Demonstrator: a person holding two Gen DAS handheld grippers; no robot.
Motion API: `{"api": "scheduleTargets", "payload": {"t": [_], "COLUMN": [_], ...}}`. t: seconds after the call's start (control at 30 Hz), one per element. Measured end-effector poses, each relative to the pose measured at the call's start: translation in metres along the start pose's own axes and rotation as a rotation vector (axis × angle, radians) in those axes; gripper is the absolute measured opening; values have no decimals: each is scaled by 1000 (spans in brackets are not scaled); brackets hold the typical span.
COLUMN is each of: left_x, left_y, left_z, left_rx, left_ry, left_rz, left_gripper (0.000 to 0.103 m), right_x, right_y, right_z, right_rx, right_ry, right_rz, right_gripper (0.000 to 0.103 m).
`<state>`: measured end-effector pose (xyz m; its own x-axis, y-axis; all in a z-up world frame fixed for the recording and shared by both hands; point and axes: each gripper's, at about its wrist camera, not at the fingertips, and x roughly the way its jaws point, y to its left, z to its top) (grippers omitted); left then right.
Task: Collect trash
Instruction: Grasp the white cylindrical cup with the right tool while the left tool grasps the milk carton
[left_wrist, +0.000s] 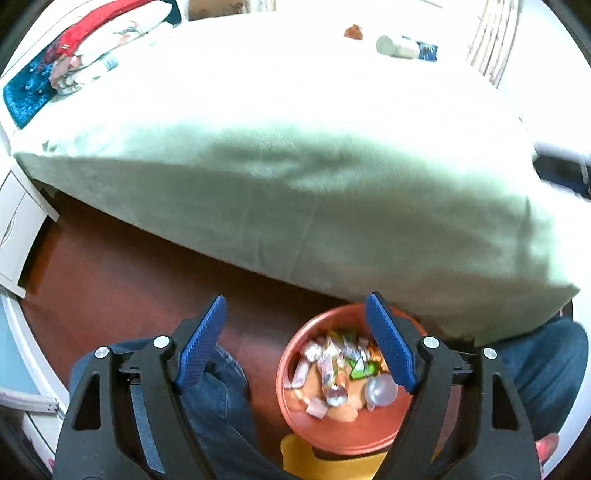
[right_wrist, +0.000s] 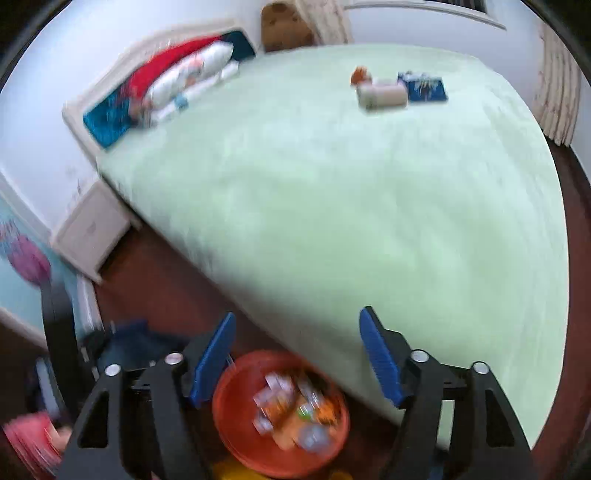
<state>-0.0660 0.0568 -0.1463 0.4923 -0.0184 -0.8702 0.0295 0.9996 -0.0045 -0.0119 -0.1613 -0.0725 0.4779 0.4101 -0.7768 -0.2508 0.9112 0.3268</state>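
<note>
Two grippers, both empty | left gripper: fingers apart, above orange bin of wrappers on floor beside bed | right gripper: fingers apart, over the bin | cup, blue packet, orange scrap lie far across bed.

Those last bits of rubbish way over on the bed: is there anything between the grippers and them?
Nothing visible: bare green bedspread lies between both open grippers and the beige tube, blue packet and orange scrap.
</note>
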Motion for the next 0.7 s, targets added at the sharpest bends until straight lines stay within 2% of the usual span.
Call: {"api": "scheduleTargets", "payload": {"t": [0.03, 0.17, 0.37, 0.53, 0.7], "left_x": [-2, -3, 3, 9, 18], "left_y": [2, 7, 9, 16, 27], "left_z": [2, 7, 12, 16, 20], "left_rx": [-6, -18, -35, -51, -72], "left_ry": [-9, -28, -32, -34, -27], "left_rz": [-1, 10, 16, 20, 23], "left_gripper": [76, 76, 76, 76, 76], "right_x": [1, 12, 72, 124, 168], "right_y": [-3, -11, -46, -88, -117], "right_z": [14, 83, 175, 219, 244], "right_rx": [15, 58, 283, 527, 717], "right_ry": [-15, -101, -84, -74, -48], "right_rz": [7, -54, -78, -65, -53], "right_gripper": [70, 76, 76, 76, 76]}}
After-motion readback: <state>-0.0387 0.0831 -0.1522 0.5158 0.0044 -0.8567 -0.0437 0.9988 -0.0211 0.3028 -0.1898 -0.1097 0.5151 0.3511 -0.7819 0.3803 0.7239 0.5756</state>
